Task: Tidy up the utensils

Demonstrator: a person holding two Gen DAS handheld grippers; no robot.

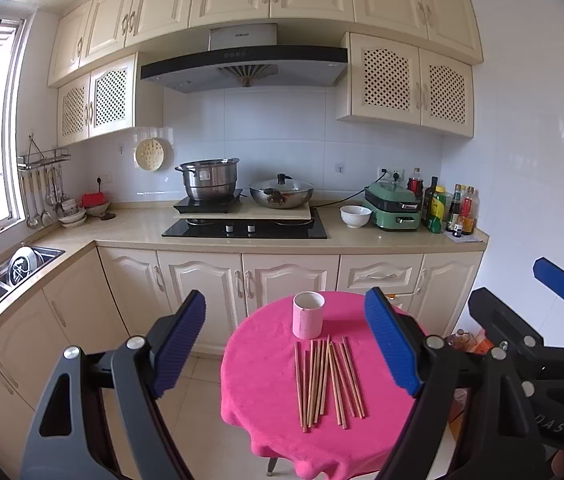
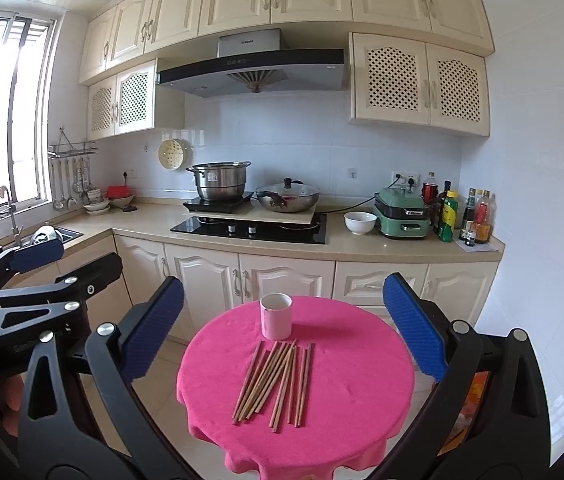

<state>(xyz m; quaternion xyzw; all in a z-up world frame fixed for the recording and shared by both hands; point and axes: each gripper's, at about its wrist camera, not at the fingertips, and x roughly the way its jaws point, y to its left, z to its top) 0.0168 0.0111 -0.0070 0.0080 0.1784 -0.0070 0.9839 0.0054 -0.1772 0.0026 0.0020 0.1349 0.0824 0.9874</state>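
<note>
Several wooden chopsticks (image 1: 327, 382) lie side by side on a round table with a pink cloth (image 1: 258, 360); they also show in the right wrist view (image 2: 276, 384). A pink cup (image 1: 308, 315) stands upright just behind them, empty as far as I can see, and shows in the right wrist view too (image 2: 276, 316). My left gripper (image 1: 285, 344) is open and empty, held above and in front of the table. My right gripper (image 2: 282, 336) is open and empty, beside the left one, which appears at the left edge (image 2: 38, 256).
The pink cloth (image 2: 353, 360) hangs over the table edge. Behind stands a kitchen counter (image 1: 134, 228) with a hob, a steel pot (image 1: 210, 180), a wok (image 1: 282, 194), a white bowl (image 1: 355, 216), a green cooker and bottles (image 1: 453, 208). A sink (image 1: 22, 264) is at the left.
</note>
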